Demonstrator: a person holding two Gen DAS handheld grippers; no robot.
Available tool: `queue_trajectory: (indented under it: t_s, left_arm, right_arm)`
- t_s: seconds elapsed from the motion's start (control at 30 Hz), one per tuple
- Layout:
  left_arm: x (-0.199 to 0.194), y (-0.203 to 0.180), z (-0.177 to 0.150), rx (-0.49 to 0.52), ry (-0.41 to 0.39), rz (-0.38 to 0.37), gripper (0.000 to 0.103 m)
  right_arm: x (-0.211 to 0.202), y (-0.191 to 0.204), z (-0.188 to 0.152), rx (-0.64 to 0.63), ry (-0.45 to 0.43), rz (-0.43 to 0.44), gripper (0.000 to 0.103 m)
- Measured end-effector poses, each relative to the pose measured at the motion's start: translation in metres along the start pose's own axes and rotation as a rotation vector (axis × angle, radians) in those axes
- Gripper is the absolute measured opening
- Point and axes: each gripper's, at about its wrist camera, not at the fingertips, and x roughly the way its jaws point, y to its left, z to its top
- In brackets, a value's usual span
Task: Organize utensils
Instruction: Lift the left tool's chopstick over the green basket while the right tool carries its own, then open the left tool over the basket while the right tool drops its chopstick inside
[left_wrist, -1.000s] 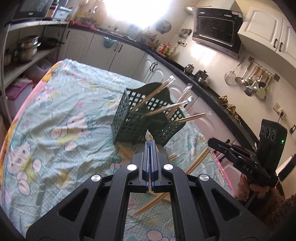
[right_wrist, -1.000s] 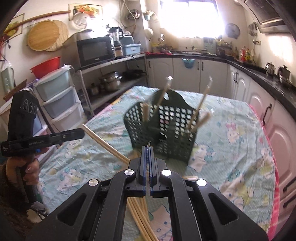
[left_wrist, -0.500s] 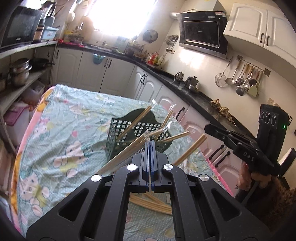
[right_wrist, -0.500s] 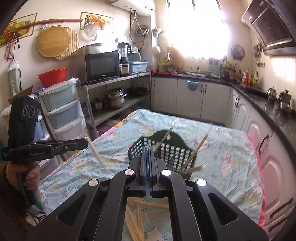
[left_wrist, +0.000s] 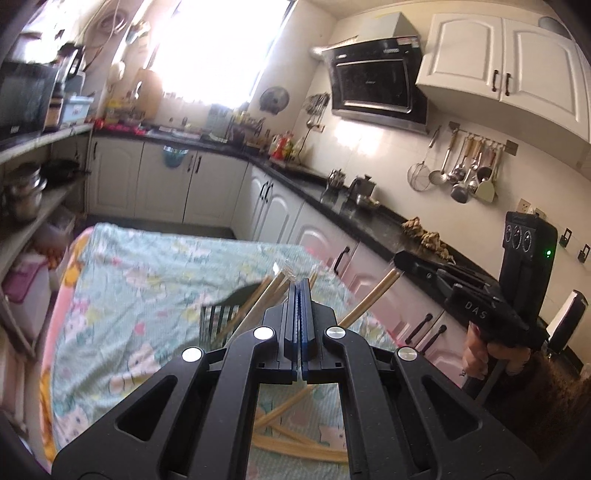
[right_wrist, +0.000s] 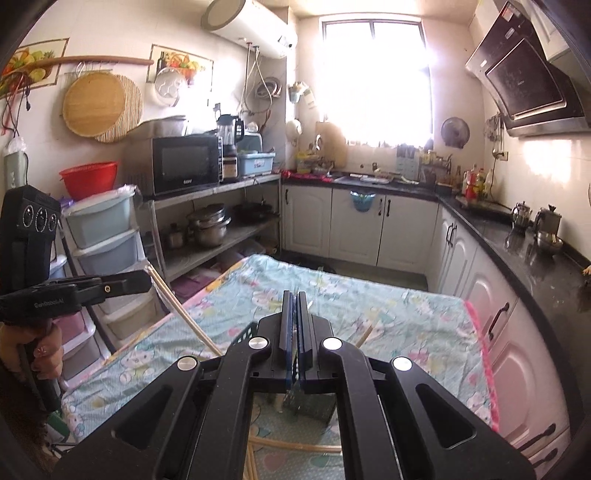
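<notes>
My left gripper (left_wrist: 300, 286) is shut on a wooden chopstick (right_wrist: 181, 314) and holds it high above the table. My right gripper (right_wrist: 294, 295) is shut on another chopstick (left_wrist: 369, 301), also lifted. The dark green slotted utensil basket (left_wrist: 218, 321) stands on the table below both grippers, with several chopsticks leaning in it; it also shows in the right wrist view (right_wrist: 245, 334). More loose chopsticks (left_wrist: 295, 441) lie on the cloth near me.
The table has a pale green cartoon-print cloth (left_wrist: 147, 288) with a pink edge. White cabinets and a black counter (left_wrist: 369, 214) run along the right. Open shelves with pots (right_wrist: 210, 225) and plastic drawers (right_wrist: 103, 236) stand to the left.
Both grippers have risen well above the table, each lifting a chopstick. The basket has dropped low in both views and is now largely hidden behind the fingers.
</notes>
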Motion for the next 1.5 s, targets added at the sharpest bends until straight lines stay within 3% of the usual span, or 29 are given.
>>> queue_trajectory:
  t_s: [0.23,0.63,0.97,1.5]
  left_arm:
    - [0.0,-0.013,0.037,0.055,-0.065,-0.001,0.0]
    - [0.025,-0.012,0.073,0.042,-0.077,-0.034,0.0]
    - [0.063,-0.015,0.062,0.01,-0.012,-0.087,0.0]
    - [0.109,-0.006,0.031,-0.04,0.104,-0.109,0.0]
  right_arm:
    - [-0.003,-0.006,0.025,-0.022,-0.059,-0.026,0.002]
    - [0.009,-0.025,0.048,-0.008,-0.094,-0.065,0.002]
    - [0.037,-0.04,0.041,0.038,-0.051,-0.076,0.002]
    - [0.083,-0.045,0.014,0.061,0.079,-0.078,0.002]
